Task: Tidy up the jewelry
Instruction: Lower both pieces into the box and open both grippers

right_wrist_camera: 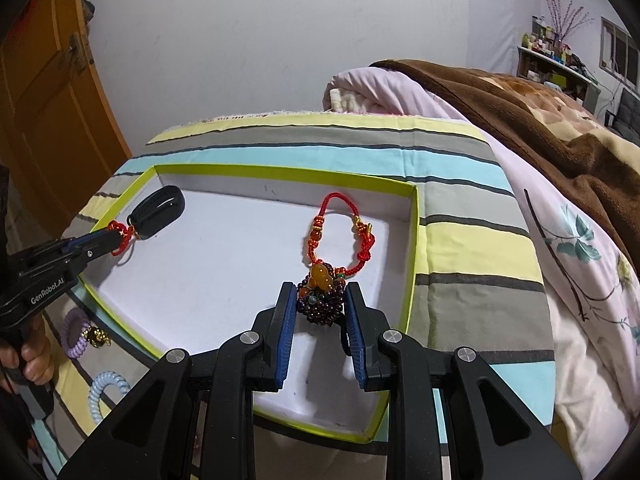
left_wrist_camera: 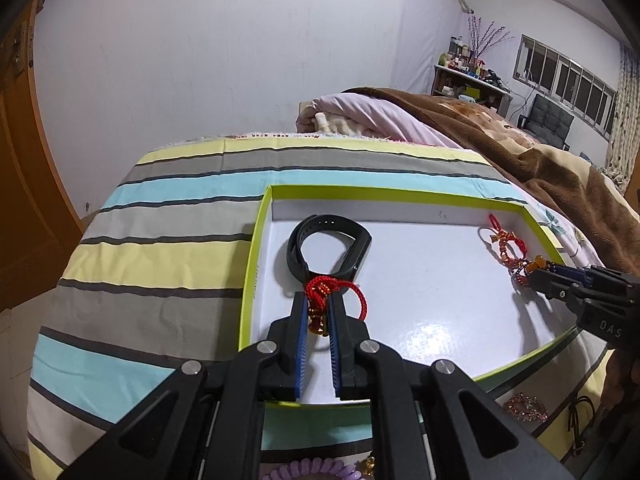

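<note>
While both tools sit over the box, read the lines below — the release turns on where each piece hangs

Left tool [left_wrist_camera: 318, 312]: clenched on the red cord charm [left_wrist_camera: 328, 294], gold beads showing between the blue pads; you hold it low over the left half of the box floor

Black band [left_wrist_camera: 326, 248]: lies just ahead of your left fingertips, its loop opening away from you; the red cord looks to touch or overlap its near end, though I cannot tell which

Right tool [right_wrist_camera: 320, 304]: clenched on the dark bead cluster [right_wrist_camera: 320, 306] with the amber gourd bead on top

Red cord loop [right_wrist_camera: 340, 232]: trails straight ahead from the cluster along the tool's line and seems to rest on the box floor toward the far right corner

Green-rimmed box [right_wrist_camera: 412, 256]: sits on the striped bed cover; both held pieces are inside its walls — well apart, one per side

Nearer hand: left for the black band, right for the far right wall

Judgement: each piece looks ready to let go
</note>
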### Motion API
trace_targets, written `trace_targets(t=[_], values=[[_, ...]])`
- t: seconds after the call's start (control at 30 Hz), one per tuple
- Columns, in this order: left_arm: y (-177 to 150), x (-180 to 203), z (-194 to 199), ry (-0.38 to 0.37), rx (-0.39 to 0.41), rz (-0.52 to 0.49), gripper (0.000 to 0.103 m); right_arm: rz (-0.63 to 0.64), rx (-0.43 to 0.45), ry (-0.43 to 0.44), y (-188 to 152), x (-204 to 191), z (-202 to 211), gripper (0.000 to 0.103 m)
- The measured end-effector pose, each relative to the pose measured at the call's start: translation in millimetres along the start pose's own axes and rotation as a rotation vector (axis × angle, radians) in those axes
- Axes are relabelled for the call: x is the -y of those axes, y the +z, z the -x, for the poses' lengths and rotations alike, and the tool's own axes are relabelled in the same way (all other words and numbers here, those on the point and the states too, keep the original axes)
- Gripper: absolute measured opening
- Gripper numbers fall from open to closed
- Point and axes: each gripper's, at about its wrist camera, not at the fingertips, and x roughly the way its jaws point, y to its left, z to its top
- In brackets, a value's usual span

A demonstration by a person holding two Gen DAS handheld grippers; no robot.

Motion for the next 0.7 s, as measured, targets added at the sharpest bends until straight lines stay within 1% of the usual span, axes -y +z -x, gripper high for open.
trace_targets(t=[0.23,0.3,0.37,0.53,0.7], values=[[0,0,1,-0.005,-0.005,-0.011,0.012,0.006,0.005,0.005,-1,-2,3,0.029],[0,1,3,-0.005,-0.001,-0.014,0.017,0.006,0.011,0.003,-1,-2,5,0.031],[-1,1,6,-0.008,0.01,-0.013,0.026,0.004,0.021,0.009,-2,-2,10,0.038],[-2,2,20,-0.01,0.033,-0.014,0.026,0.015,0.046,0.021,-4,-7,25,0.039],[-6,5,44,-0.015,0.07,-0.014,0.026,0.024,0.074,0.027,-11,-13,46,0.039]])
